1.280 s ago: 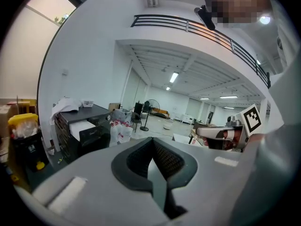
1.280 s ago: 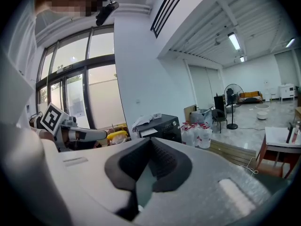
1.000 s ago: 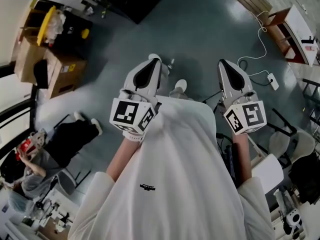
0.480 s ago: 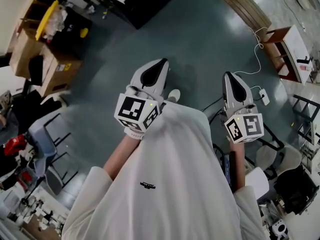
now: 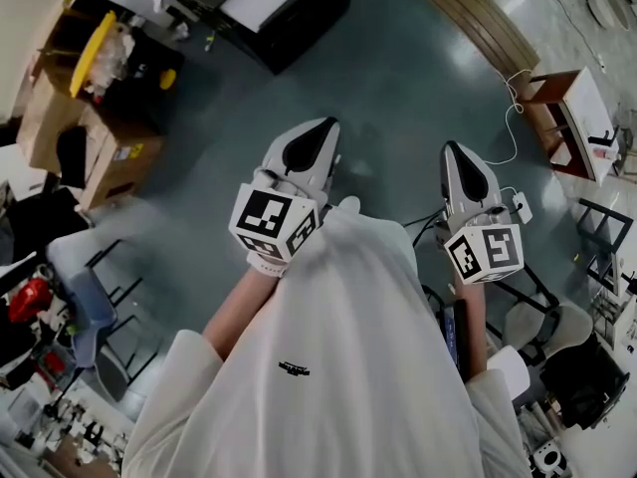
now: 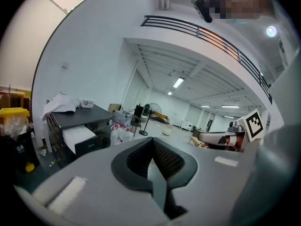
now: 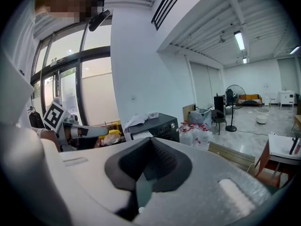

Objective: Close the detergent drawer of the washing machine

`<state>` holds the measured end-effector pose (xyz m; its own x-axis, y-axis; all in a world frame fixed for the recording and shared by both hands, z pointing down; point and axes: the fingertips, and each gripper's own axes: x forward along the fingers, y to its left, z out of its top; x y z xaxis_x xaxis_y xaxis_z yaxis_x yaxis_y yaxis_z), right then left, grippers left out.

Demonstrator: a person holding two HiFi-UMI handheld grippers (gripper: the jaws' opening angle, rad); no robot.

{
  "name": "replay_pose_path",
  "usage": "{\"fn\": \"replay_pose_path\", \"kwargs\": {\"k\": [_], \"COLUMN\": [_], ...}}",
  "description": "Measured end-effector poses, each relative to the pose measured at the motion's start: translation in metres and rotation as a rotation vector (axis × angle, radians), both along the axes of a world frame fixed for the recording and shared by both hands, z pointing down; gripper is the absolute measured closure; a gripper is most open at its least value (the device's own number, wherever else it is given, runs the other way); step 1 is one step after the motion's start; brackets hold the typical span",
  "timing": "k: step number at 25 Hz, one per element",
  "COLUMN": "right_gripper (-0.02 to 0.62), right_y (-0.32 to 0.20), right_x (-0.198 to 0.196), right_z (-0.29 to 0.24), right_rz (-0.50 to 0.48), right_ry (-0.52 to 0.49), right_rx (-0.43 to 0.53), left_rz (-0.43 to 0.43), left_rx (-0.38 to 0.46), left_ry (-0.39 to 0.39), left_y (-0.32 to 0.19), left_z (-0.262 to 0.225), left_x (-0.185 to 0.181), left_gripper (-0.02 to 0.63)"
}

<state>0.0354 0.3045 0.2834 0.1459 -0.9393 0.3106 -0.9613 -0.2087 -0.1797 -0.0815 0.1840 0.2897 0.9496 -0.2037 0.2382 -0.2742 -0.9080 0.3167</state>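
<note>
The washing machine (image 5: 264, 8) is a dark box on the floor at the top of the head view, with its white detergent drawer (image 5: 257, 0) pulled out. It also shows far off in the left gripper view as the machine (image 6: 75, 121) with the drawer (image 6: 77, 136), and in the right gripper view as the machine (image 7: 157, 124). I hold my left gripper (image 5: 320, 125) and right gripper (image 5: 453, 149) at waist height, well short of the machine. Both are shut with nothing between the jaws, as seen at the left gripper (image 6: 153, 142) and right gripper (image 7: 151, 142).
Cardboard boxes (image 5: 95, 137) and a yellow bin (image 5: 95, 43) stand left of the machine. A wooden beam (image 5: 483, 18), a small wooden table (image 5: 577, 113) and a cable with a power strip (image 5: 518, 205) lie to the right. Chairs (image 5: 95, 312) stand at the left.
The view has shifted toward the washing machine, whose white drawer now shows at the top. The seated person at the left has left the view. Both grippers stay shut in front of me.
</note>
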Motion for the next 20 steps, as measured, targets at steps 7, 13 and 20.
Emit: {"fn": "replay_pose_path", "kwargs": {"k": [7, 13, 20], "right_gripper": [0.594, 0.594, 0.594], "right_y": [-0.065, -0.114, -0.144], "right_x": [0.0, -0.003, -0.024], "right_z": [0.004, 0.0, 0.004], "right_rz": [-0.027, -0.045, -0.115], "right_ry": [0.009, 0.042, 0.079], "right_rx": [-0.009, -0.022, -0.075], "left_rz": [-0.053, -0.089, -0.122], "left_rx": [0.004, -0.028, -0.046], "left_ry": [0.04, 0.064, 0.078], "left_y": [-0.071, -0.122, -0.163], "left_z": [-0.007, 0.0, 0.012], "left_x": [-0.011, -0.029, -0.038], "left_gripper": [0.592, 0.592, 0.592]}}
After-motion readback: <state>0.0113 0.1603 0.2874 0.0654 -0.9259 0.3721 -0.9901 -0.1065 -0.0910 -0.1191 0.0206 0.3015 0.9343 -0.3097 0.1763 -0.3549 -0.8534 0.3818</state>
